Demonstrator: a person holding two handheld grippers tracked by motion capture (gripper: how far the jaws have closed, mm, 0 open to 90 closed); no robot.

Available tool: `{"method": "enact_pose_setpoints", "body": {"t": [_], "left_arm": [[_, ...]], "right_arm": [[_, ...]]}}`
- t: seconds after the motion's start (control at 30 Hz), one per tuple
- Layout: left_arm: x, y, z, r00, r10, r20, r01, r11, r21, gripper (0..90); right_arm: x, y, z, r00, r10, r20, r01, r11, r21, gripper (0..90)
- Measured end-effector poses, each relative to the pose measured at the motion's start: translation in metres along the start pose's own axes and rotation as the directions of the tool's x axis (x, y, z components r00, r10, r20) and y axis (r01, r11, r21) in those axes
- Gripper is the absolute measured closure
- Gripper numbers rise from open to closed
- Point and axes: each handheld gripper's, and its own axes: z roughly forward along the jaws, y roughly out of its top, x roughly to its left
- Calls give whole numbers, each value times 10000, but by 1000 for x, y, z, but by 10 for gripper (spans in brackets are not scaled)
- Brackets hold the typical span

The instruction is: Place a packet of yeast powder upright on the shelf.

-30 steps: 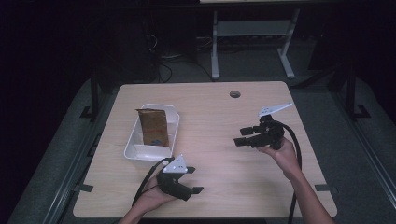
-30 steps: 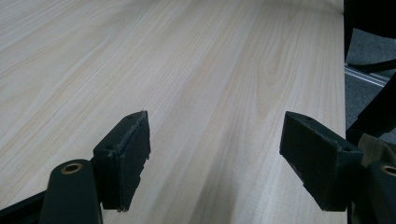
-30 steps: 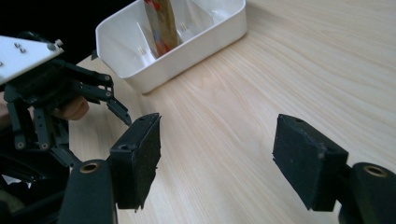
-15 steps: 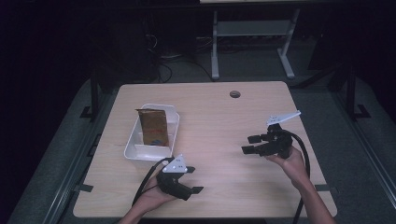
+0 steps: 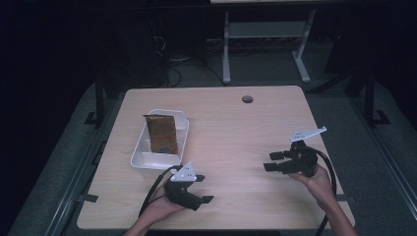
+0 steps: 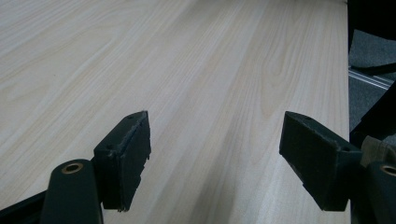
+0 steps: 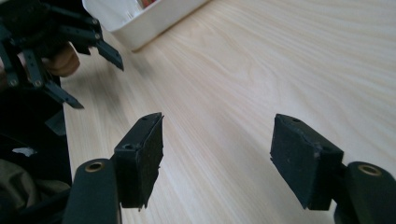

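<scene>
A brown paper packet (image 5: 161, 132) stands upright in a white plastic divided tray (image 5: 183, 139), left of centre in the high view. It is probably light and crushable, best pinched at its top edge. Left claw (image 5: 202, 189) and right claw (image 5: 272, 161) are both spread, empty. The pale wooden bench (image 5: 236, 128) between them lies bare.

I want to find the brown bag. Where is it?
In the high view, the brown bag stands in the white tray on the table's left side, just beyond the left claw.
</scene>
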Motion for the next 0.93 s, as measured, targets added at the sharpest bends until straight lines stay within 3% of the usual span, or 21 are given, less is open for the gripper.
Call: {"method": "enact_pose_setpoints", "body": {"t": [0.47,0.7,0.77,0.93], "left_arm": [[0,0,1,10000,1,20,-1,10000,45,243],[0,-2,2,9999,96,-63,-94,9997,213,244],[0,-2,2,10000,81,-45,-80,9997,221,244],[-1,-1,0,9998,151,-89,-149,9997,172,244]], "right_arm": [[3,-31,-5,9997,234,-46,-234,9997,-69,351],[11,-44,-3,9995,0,317,-1,10000,54,343],[15,-48,-3,9997,17,256,-14,9999,-152,343],[26,-50,1,9985,-348,412,345,9994,66,341]]}}
